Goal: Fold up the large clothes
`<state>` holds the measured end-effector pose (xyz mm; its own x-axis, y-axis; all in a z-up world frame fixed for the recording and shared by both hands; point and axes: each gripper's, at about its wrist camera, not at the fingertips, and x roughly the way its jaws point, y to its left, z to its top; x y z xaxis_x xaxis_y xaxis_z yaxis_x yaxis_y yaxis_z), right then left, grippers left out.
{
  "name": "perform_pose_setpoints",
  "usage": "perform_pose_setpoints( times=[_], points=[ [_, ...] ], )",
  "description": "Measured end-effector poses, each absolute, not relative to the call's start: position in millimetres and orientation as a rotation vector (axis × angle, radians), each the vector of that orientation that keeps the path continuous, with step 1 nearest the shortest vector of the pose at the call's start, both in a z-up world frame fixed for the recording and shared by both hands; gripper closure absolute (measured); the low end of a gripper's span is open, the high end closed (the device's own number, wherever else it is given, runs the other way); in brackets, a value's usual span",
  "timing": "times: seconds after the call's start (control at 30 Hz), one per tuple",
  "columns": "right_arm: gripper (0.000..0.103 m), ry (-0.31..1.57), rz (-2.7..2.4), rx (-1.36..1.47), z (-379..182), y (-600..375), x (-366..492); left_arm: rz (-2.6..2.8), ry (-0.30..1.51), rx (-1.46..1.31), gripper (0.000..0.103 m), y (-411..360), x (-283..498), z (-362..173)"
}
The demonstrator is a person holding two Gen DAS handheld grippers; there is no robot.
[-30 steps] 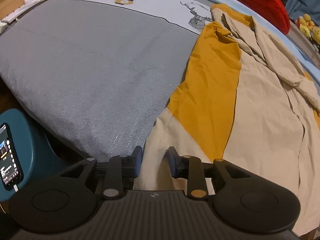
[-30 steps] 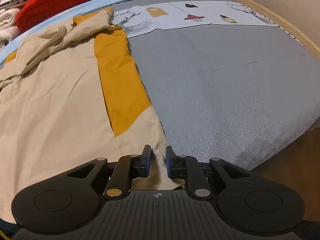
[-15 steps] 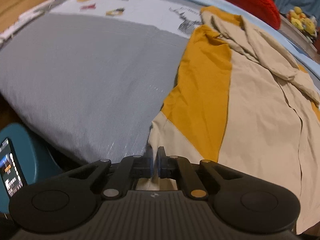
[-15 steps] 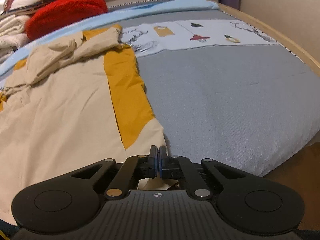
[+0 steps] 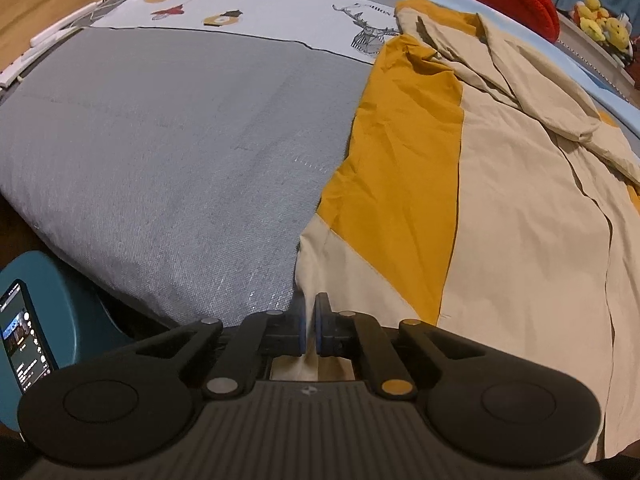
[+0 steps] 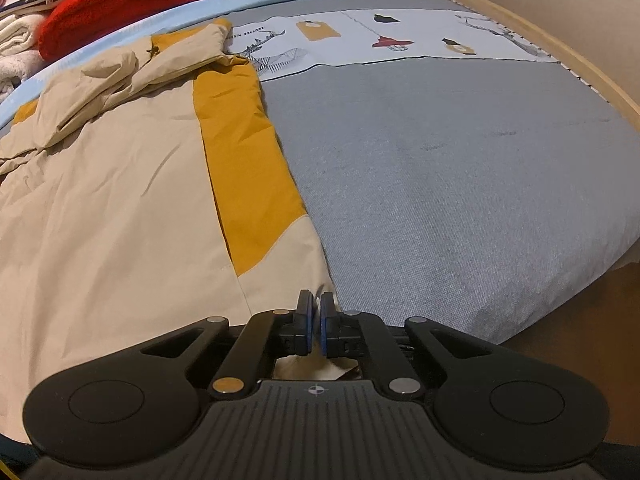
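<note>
Lying spread flat on the grey bed cover point(image 5: 168, 152): a beige-and-mustard jacket point(image 5: 520, 216), hem at the near bed edge, collar bunched toward the red blanket point(image 6: 120, 4). Looks light, soft, thin; likely to sag and crease once lifted, best taken at the hem corners. Left gripper point(image 5: 309, 330) pinched tight on the left hem corner, angled steeply down. Right gripper point(image 6: 316, 328) likewise clamped on the right hem corner, tilted down over the edge. Phone point(image 5: 24, 336) propped at far left.
</note>
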<state>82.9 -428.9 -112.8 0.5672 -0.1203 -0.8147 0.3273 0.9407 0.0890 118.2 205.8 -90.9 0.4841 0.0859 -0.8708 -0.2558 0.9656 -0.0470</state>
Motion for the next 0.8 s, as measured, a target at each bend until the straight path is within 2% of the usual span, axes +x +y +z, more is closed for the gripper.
perform_pose_setpoints(
  times=[0.37, 0.8],
  points=[
    [0.101, 0.911, -0.266, 0.235, -108.0, -427.0, 78.6, 0.206, 1.023, -0.169, 0.101, 201.6, 116.7, -85.5],
    [0.103, 0.791, -0.251, 0.26, -80.7, -429.8, 67.0, 0.158, 0.943, -0.163, 0.102, 192.9, 105.0, -61.5]
  ],
)
